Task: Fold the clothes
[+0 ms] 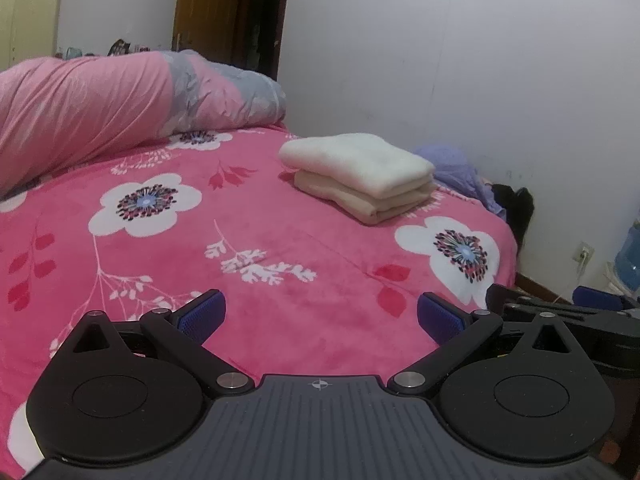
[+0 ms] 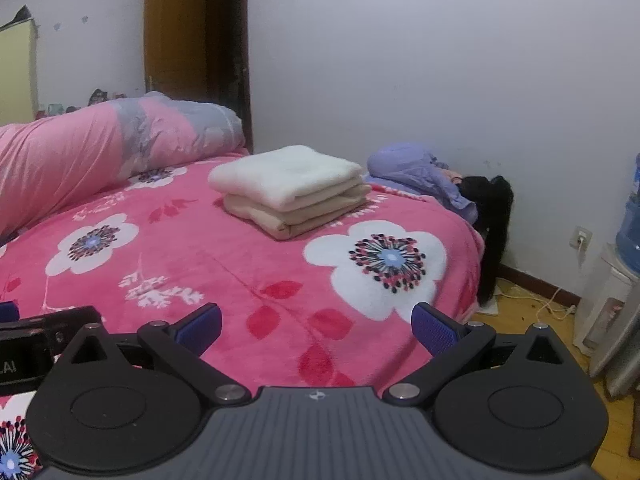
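Two fluffy folded towels [image 1: 360,178] stacked on the plush floral bed [image 1: 240,240] — beyond them, crumpled lilac cloth [image 2: 416,172]; left hand-held gripper [image 1: 321,316] and right hand-held gripper [image 2: 316,326] gape apart, empty

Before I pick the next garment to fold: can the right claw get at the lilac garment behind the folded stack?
Probably yes. The right claw is open and empty, and the lilac garment lies uncovered at the bed's far edge. The folded stack sits left of that line, so only bare pink bedspread lies between.
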Available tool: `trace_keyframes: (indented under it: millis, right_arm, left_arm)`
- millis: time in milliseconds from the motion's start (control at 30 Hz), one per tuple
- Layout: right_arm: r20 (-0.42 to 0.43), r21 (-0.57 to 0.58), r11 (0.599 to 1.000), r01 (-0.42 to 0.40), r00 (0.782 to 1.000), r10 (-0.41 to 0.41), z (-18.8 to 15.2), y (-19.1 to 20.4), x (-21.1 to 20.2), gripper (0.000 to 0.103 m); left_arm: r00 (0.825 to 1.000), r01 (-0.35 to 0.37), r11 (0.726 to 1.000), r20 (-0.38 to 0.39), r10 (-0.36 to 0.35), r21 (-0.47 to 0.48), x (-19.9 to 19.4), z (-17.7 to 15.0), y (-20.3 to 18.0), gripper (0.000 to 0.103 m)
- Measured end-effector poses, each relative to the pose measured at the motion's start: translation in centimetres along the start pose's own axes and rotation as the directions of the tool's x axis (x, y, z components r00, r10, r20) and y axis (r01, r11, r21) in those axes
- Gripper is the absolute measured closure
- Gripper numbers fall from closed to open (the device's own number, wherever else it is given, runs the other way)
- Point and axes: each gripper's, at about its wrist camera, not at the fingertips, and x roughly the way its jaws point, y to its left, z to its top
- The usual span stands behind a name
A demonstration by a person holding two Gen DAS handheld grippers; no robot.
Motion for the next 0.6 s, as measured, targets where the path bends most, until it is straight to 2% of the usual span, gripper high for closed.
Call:
trace_keyframes:
  millis: [600]
  right_arm:
    - [-0.005,0.026,1.0,0.008,1.0,-0.008,-0.2,-1.1,0.1,0.0]
  left_arm:
    - [1.0,-0.022,0.999,-0.012,0.023,0.044,0.3,-0.1,-1.6,0.0]
